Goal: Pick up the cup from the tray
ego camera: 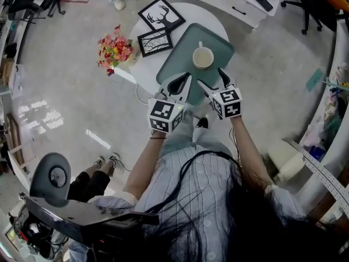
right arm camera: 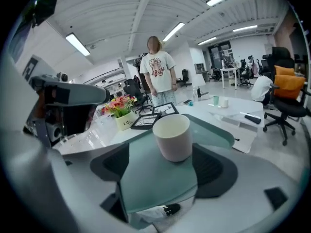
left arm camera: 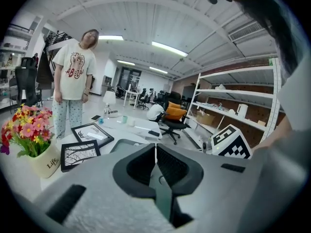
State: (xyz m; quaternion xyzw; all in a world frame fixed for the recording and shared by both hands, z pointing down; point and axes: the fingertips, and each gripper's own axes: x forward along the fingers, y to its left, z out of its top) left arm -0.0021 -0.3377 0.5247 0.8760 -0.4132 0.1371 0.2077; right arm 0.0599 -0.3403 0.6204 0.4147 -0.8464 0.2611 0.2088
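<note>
**Cream-white round cup [ego camera: 203, 58] stands untouched on its tray**

It sits upright near the middle of the grey-green tray [ego camera: 180, 56] on the round white desk [ego camera: 193, 12]. The right gripper [ego camera: 211, 76] has its fingers spread, with the cup just ahead between them. The left gripper [ego camera: 182, 83] has its fingers pressed together, empty. The cup is probably rigid, light, smooth and breakable, so grip the side wall at mid-height, gently.

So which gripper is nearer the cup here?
Right. The right gripper, jaws open, points at the cup just ahead of its tips. The left gripper, jaws together, sits over the tray's near edge, farther off.
</note>
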